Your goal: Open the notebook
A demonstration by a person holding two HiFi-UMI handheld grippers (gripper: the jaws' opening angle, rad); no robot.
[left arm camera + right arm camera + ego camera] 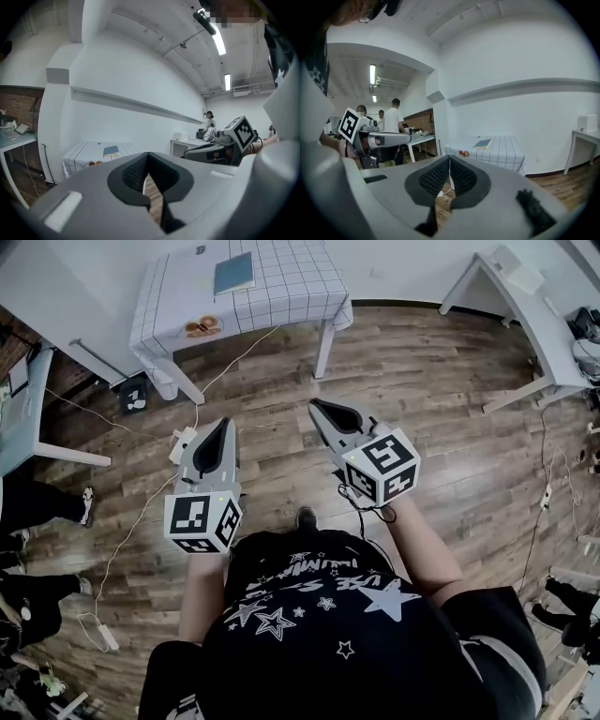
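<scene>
The blue notebook (233,274) lies closed on a table with a white checked cloth (291,287) across the room. It is also visible as a small shape in the left gripper view (111,151) and the right gripper view (482,143). My left gripper (223,427) and right gripper (323,409) are held side by side over the wooden floor, far short of the table. Both point roughly toward it. Each has its jaws together with nothing between them, as seen on the left gripper (148,157) and the right gripper (450,159).
An orange patterned item (203,327) lies near the table's front edge. A white desk (530,324) stands at the right and another desk (19,418) at the left. Cables and a power strip (181,444) lie on the floor. Several people (396,119) stand at the left.
</scene>
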